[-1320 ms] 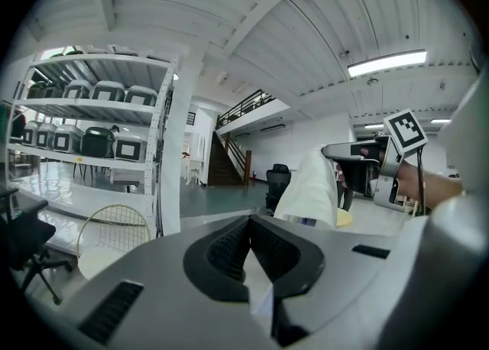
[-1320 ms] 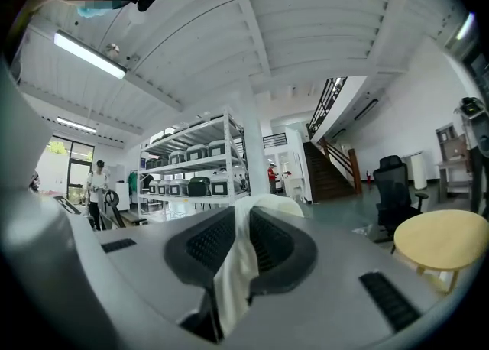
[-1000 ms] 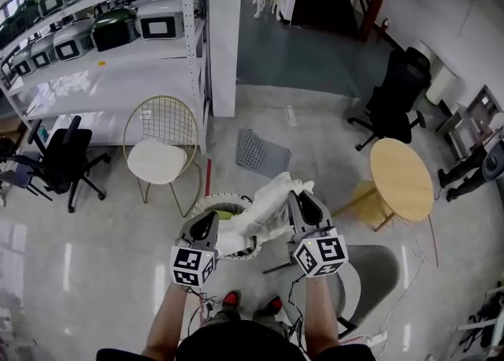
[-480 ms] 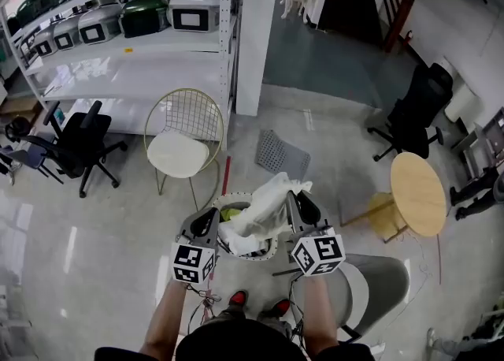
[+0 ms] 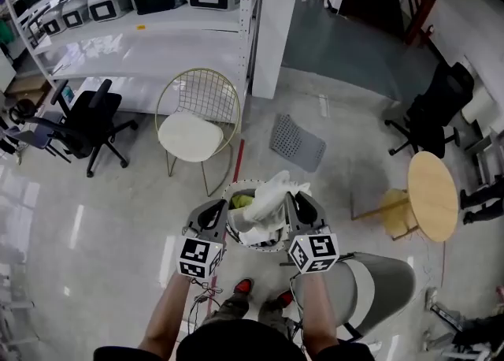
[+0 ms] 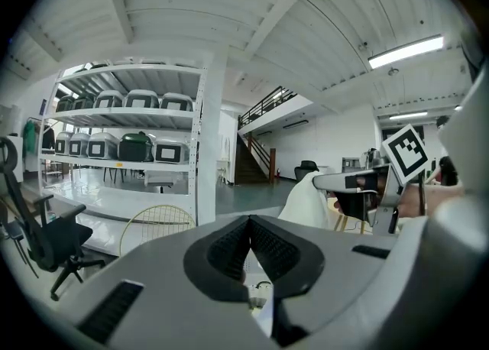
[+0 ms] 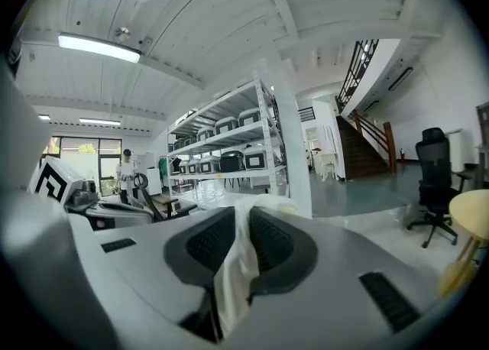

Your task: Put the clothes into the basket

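Observation:
A white, round basket [image 5: 250,246] stands on the floor right below and between my two grippers, with a yellow-green garment [image 5: 242,202] inside it. My right gripper [image 5: 294,199] [image 7: 244,211] is shut on a white cloth [image 5: 272,192] [image 7: 233,280], which bunches over the basket's right side and hangs down into it. To the left of the basket's rim, my left gripper [image 5: 216,210] [image 6: 250,220] is shut, and I see nothing between its tips. In the left gripper view the white cloth [image 6: 306,200] hangs by the right gripper.
A gold wire chair [image 5: 194,119] with a white cushion stands just beyond the basket. A grey perforated panel [image 5: 298,143] lies on the floor. A grey chair [image 5: 379,282] is close on my right, and a round wooden table [image 5: 433,195] beyond it. Shelving [image 5: 150,28] and a black office chair [image 5: 88,121] are at the left.
Both grippers have come in over the basket and moved lower. The white cloth, earlier stretched between them, now sits lower over the basket's right side.

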Available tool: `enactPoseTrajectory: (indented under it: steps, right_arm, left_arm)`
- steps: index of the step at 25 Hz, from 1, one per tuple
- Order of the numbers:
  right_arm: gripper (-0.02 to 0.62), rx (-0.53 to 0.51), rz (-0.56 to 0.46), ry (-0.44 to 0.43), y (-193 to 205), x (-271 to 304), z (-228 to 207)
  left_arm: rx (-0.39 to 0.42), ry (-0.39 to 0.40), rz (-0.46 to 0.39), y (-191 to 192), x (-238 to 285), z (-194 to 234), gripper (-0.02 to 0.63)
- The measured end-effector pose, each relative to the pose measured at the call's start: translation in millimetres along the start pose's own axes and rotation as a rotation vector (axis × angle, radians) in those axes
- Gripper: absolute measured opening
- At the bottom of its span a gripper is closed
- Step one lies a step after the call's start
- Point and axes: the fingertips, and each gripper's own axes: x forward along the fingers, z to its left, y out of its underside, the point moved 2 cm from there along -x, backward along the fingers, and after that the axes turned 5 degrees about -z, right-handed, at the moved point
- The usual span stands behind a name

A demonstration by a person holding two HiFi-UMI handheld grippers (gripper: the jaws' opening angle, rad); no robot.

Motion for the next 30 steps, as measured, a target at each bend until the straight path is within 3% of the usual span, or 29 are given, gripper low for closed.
enactPoseTrajectory:
  steps: [14, 30]
  right_arm:
    - [0.08, 0.057, 0.179, -0.015, 112.0, 36.6, -10.4]
    - [0.086, 0.097, 0.415, -0.033, 284.0, 55.1, -31.5]
  left_arm:
    - [-0.07, -0.045, 0.102, 72.8, 9.1, 18.8, 0.008]
    - [-0.14, -0.083, 0.24, 194.1, 31.4, 24.7, 0.007]
